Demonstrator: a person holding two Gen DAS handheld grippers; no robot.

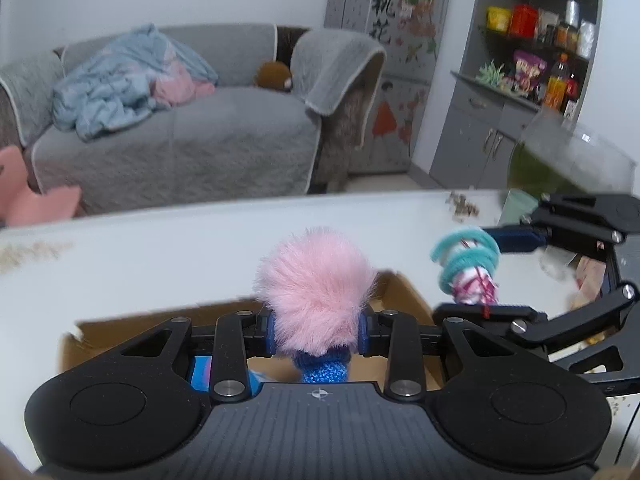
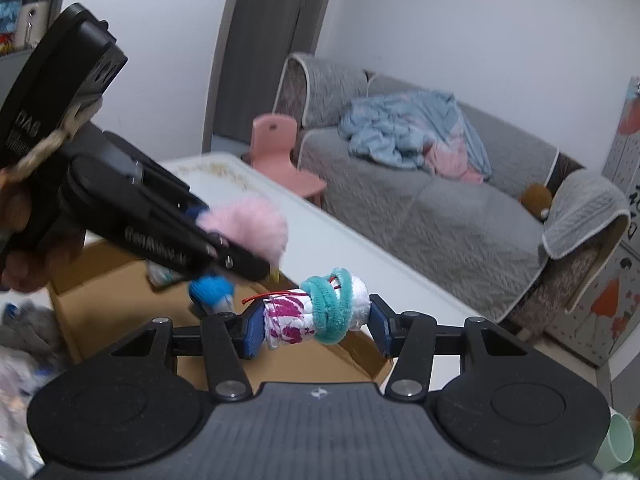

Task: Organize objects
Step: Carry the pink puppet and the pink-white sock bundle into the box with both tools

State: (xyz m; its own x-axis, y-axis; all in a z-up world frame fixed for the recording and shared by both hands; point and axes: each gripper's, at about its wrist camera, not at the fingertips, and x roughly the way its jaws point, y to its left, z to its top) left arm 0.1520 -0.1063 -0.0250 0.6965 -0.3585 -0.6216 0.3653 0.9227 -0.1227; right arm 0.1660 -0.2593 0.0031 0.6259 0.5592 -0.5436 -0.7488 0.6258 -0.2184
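My left gripper [image 1: 316,336] is shut on a pink pompom toy [image 1: 316,288] with a blue knitted base [image 1: 322,366], held above an open cardboard box [image 1: 400,292]. My right gripper [image 2: 316,330] is shut on a white and magenta roll [image 2: 288,322] wrapped in a teal pipe cleaner [image 2: 334,304], also over the box [image 2: 104,304]. In the left wrist view the right gripper [image 1: 508,272] holds that roll [image 1: 474,280] at the right. In the right wrist view the left gripper [image 2: 240,248] and the pompom [image 2: 256,222] are at the left.
The box rests on a white table [image 1: 160,264] with scattered crumbs [image 1: 462,206]. A clear container [image 1: 568,160] stands at the table's right. A green cup [image 2: 614,442] is at lower right. A grey sofa [image 1: 180,128], pink chair [image 2: 280,152] and shelves [image 1: 536,40] lie beyond.
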